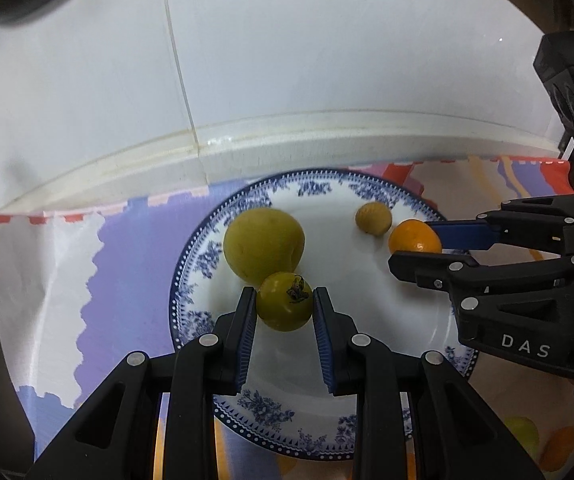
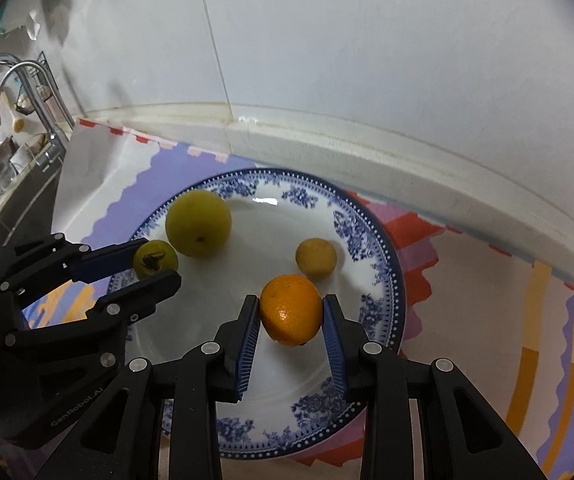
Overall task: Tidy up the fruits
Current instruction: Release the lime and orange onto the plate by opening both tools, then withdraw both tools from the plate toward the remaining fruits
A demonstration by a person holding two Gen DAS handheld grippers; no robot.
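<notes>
Both grippers over blue-patterned plate. Left gripper fingers pinch small green fruit; right gripper fingers pinch orange. Placing step, by the look. Next: spread fingers, withdraw without nudging neighbours.

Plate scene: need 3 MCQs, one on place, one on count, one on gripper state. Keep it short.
1. Where does the large yellow-green fruit lie?
A. on the cloth
B. on the plate
C. in the sink

2. How many fruits are on or over the plate?
A. two
B. three
C. four

3. What does the right gripper have between its fingers?
A. the orange
B. the small green fruit
C. nothing

Answers:
1 B, it rests inside the blue-patterned rim.
2 C, the large yellow-green fruit, the small yellow fruit, the orange and the small green fruit.
3 A, both pads flank the orange; the left gripper brackets the small green fruit.
</notes>
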